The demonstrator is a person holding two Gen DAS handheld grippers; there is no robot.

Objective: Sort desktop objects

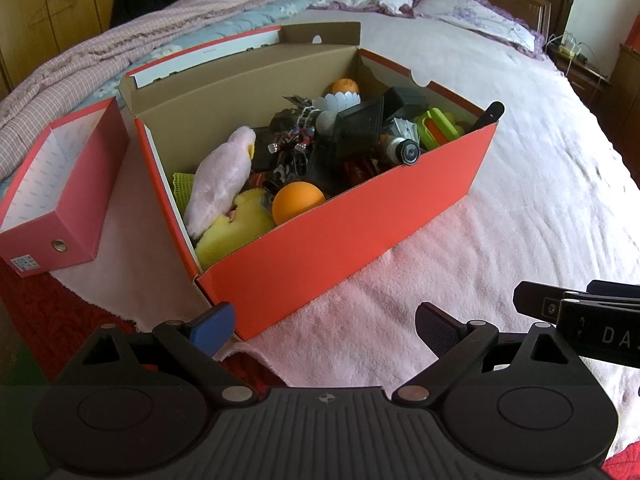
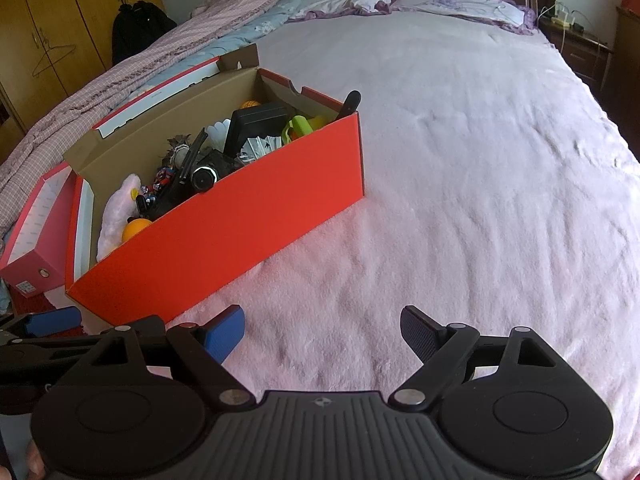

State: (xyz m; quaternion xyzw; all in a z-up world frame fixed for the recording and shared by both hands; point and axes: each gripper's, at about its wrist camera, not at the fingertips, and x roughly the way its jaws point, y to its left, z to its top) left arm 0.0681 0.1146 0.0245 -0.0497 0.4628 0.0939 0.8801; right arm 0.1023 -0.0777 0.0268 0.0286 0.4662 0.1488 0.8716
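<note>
Orange shoebox sat lidless-open on the bed, toward its left side, long wall facing both grippers. It was crammed: pink plush, yellow plush, orange ball at the near-left end; a second orange ball at the far wall; shuttlecock, small figure toy, black cases, a lens-fronted gadget and green plastic piece toward the right end. Pink file box lay just beside the shoebox's left end, open and showing nothing inside, as far as the fisheye allowed.

Left gripper hovered before the shoebox's near-left corner, fingers spread wide, nothing between them. Right gripper hung over bare blanket, equally released.

Scene fit either a full box awaiting sorting out, or desktop clutter already gathered in. Judgement: any pick should take top-lying, loose pieces; the balls would roll, plush would compress, and tangled pieces could drag neighbours.
</note>
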